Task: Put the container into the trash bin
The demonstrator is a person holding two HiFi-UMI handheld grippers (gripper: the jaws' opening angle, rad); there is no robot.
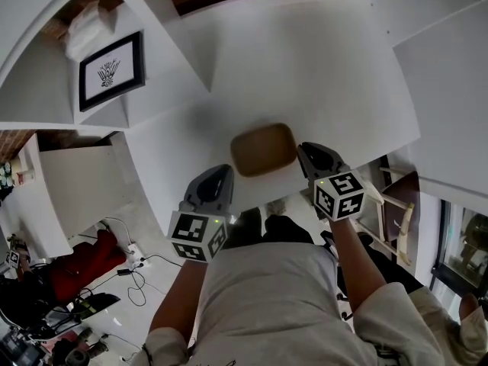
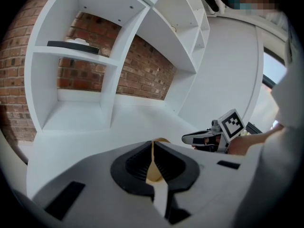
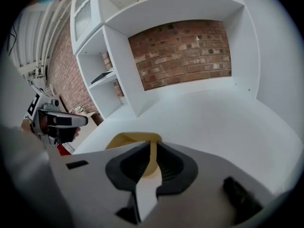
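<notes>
Tan, thin-walled and probably light but bendy, the container (image 1: 263, 149) sits at the near edge of the white table (image 1: 320, 67), its left rim pinched by the left gripper (image 2: 152, 151) and its right rim by the right gripper (image 3: 152, 153), both sensible holds.

The shallow tan rounded-rectangular container (image 1: 264, 149) sits level, open side up, rim pinched between left gripper (image 1: 226, 171) and right gripper (image 1: 304, 151).

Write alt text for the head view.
Seen from above, a person holds a brown container at a white counter's near edge, the left gripper and right gripper each shut on an end of its rim. A framed picture sits in white shelving at left.
</notes>
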